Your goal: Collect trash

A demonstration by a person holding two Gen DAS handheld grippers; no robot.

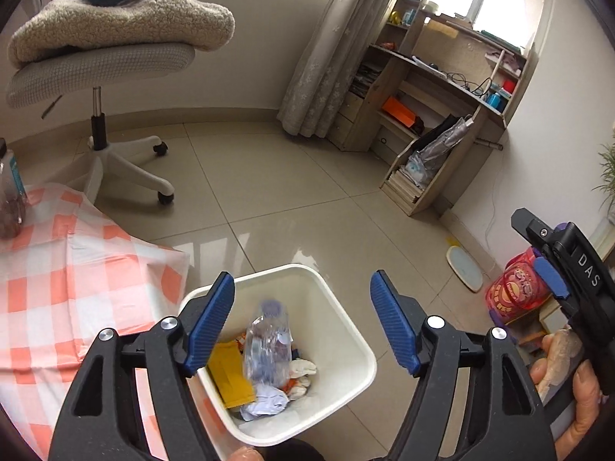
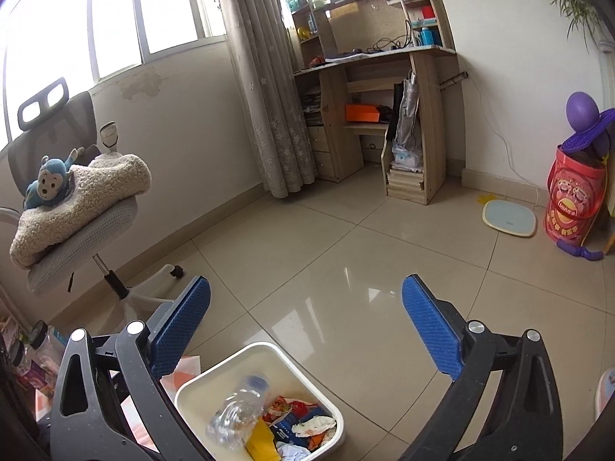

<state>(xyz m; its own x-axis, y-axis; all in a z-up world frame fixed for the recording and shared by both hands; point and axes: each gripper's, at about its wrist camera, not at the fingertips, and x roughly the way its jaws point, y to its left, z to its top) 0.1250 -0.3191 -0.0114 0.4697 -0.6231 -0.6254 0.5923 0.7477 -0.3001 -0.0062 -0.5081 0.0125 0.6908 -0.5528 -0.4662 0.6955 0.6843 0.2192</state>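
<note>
Left wrist: chair [image 1: 103, 73] beyond bin [image 1: 346, 322].

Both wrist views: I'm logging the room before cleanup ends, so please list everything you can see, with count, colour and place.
bin: one, white, on the floor below both tools
plastic bottle: one, clear, crumpled, in the bin
yellow wrapper: one, in the bin beside the bottle
tissues: several, white, in the bin
tablecloth: one, orange and white check, left of the bin
jar: one, clear, on the tablecloth
office chair: one, grey, by the window wall
blanket: one, cream, on the chair seat
toy monkey: one, blue, on the blanket
desk: one, wooden, in the corner
curtain: one, grey
scale: one, pale blue, on the floor
red tub: one, by the wall
left tool: open, empty
right tool: open, empty
hand: one, holding the right tool
</note>
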